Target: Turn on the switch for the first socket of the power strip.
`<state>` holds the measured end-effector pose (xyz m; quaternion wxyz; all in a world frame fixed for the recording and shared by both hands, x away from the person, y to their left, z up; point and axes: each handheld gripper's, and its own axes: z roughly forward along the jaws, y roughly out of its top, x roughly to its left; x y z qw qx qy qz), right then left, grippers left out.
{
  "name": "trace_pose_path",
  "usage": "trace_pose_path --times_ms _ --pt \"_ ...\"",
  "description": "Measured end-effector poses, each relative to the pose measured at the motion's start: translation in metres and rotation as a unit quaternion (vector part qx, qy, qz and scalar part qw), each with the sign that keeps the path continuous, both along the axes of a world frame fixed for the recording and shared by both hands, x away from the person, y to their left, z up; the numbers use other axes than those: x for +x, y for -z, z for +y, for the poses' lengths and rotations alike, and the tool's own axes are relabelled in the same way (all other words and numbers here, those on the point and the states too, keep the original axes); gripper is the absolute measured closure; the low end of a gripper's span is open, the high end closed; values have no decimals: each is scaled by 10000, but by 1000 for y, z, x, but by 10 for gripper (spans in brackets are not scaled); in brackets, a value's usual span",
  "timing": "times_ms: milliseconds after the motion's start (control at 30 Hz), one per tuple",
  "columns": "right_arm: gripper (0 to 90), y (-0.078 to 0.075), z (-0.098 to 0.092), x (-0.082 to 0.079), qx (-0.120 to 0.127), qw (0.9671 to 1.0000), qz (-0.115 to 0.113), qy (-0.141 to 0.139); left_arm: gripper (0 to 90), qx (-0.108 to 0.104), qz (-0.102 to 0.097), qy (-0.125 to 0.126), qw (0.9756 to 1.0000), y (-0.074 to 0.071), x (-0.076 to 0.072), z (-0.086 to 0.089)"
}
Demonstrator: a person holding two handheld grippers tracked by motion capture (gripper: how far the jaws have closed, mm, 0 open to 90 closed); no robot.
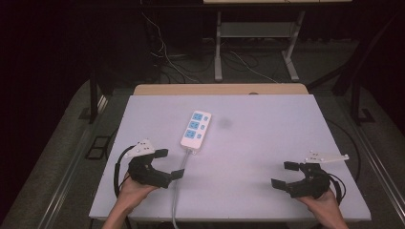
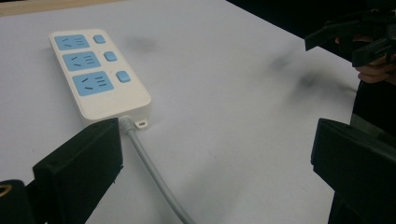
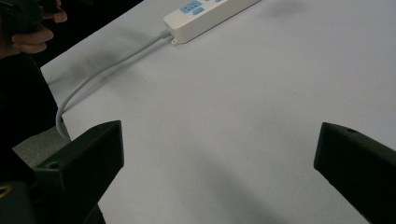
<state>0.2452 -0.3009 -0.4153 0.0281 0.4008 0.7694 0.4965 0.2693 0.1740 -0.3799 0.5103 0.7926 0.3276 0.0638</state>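
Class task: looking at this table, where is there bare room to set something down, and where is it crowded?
Free: the wide stretch of the table between the power strip and the right gripper, and the far right corner. Also the far left corner beyond the strip. Crowded: the near left, where the left gripper sits open beside the strip's grey cord.

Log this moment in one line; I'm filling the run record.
left gripper: open, beside cord | right gripper: open | power strip: untouched

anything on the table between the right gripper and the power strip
Nothing: in the high view, only bare white table separates the right gripper from the power strip. The right gripper view shows the same bare stretch.
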Motion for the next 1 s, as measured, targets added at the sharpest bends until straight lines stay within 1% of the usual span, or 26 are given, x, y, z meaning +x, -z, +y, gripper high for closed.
trace_pose_path --times_ms 100,200,233,300,400,433,833,1000 --pt "13 0 0 0 1 10000 -1 -6 8 -47 42 29 10000 -2 3 -1" --pt "13 0 0 0 -14 10000 2 -6 8 -41 58 77 9999 -7 10 -3" --pt "13 1 0 0 -19 10000 2 -10 8 -41 58 77 9999 -7 10 -3" --pt "13 0 0 0 -18 10000 3 -18 9 -2 26 102 9999 -12 15 -5" --pt "13 0 0 0 -27 10000 3 -16 11 30 22 109 9999 -15 19 -7" --pt "13 0 0 0 -24 10000 3 -17 12 83 9 136 9999 -17 22 -9" --pt "13 0 1 0 -48 10000 12 -18 14 171 46 247 9995 -24 38 -21" --pt "13 0 1 0 -56 10000 10 -21 16 252 60 275 9993 -26 47 -26"
